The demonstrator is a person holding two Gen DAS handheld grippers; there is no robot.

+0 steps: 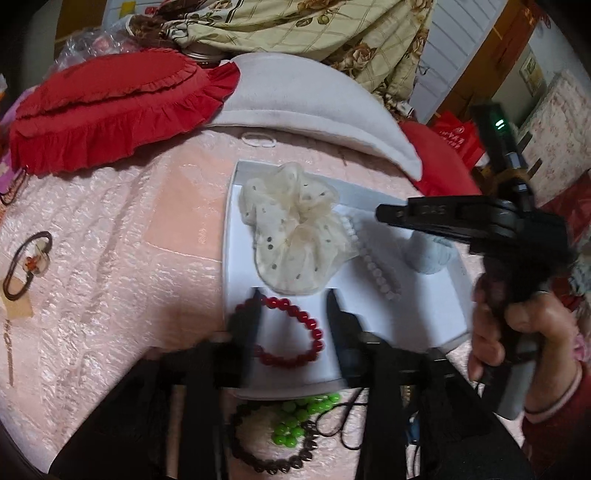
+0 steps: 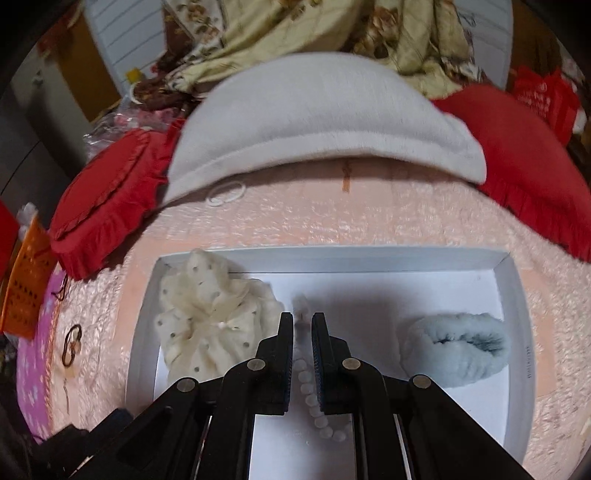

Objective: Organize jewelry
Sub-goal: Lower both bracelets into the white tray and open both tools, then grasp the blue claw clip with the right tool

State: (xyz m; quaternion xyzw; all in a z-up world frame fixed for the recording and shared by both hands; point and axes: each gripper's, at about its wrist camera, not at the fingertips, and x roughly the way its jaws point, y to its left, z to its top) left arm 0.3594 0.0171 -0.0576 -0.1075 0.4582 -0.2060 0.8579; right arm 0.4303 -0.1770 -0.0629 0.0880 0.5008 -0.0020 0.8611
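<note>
Sorting jewelry: two hand-held tongs work over a shallow white tray [image 1: 231, 236] set on a pink bedspread [image 1: 110, 236].
Left tongs [image 1: 294, 295]: fingers apart, one on each side of the red bead bracelet [image 1: 291, 332], which lies flat in the tray's near end; not clamped on it.
Right tongs [image 2: 302, 319]: fingers narrowly apart, hovering above the white bead strand [image 2: 314, 398]; whether they touch it is hard to tell from either view.
Right hand [image 1: 517, 328]: wrapped around the black handle at the tray's right edge, red sleeve at the wrist.
Tray contents: cream dotted scrunchie [image 1: 295, 236] at the far left, the white bead strand just beside it, a pale blue fluffy scrunchie [image 2: 456, 349] on the right.
Outside the tray: green bead bracelet [image 1: 306, 417] and dark brown bead bracelet [image 1: 273, 439] overlapping on the bedspread, just beside the tray's near wall; a thin black cord [image 1: 343, 421] next to them.
Far left of the bed: brown cord pendant [image 1: 27, 264] with a paper tag.
Background: white cushion [image 2: 321, 125], red ruffled pillow [image 1: 110, 107], floral quilt [image 1: 306, 26]; a white ring [image 2: 226, 194] lies by the cushion's edge.
</note>
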